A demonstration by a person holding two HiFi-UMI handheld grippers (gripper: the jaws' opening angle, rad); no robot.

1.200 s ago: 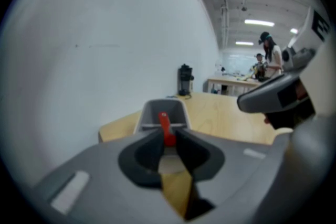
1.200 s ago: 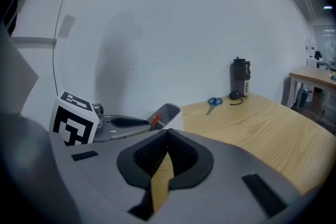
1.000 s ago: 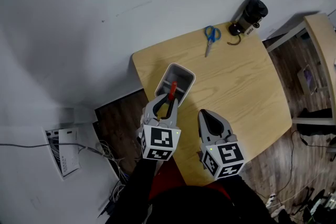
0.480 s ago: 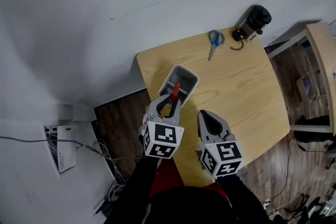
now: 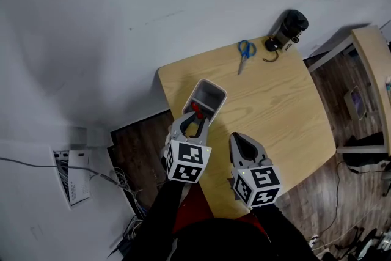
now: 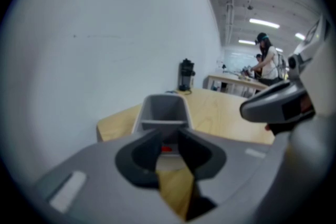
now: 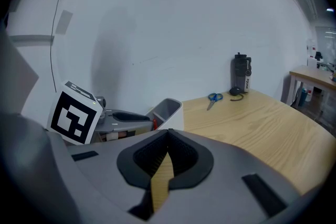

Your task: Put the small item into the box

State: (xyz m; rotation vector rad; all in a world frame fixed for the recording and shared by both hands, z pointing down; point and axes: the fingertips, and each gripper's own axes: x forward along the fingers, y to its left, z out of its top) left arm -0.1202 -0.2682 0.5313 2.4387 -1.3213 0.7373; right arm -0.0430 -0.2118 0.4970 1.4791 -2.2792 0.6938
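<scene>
Now we are at the release step. In the head view, just below centre, the left claw [image 5: 193, 121] has its jaws spread wide, and they have just been opening. The red small item [image 5: 196, 109] shows between their tips, with neither pad pressing on it, right at the near end of the grey box [image 5: 219, 93]. From the left gripper view the red piece sits low in the gap, against the box's near wall. We cannot quite tell whether it has dropped inside or rests on the near rim.

The right claw [image 5: 239, 139], lower centre-right in the frame, is closed with nothing in it and hangs over the bare desk [image 5: 275, 101], apart from the box.

We judge the task almost done. The next move calls for drawing the left claw back and up, away from the box, without catching the item or nudging the light box along the desk. If the piece is perched on the rim, a soft push forward with a jaw tip should tip it in. The blue scissors [image 5: 245, 51] and the black flask [image 5: 287, 27] at upper right lie well clear.
</scene>
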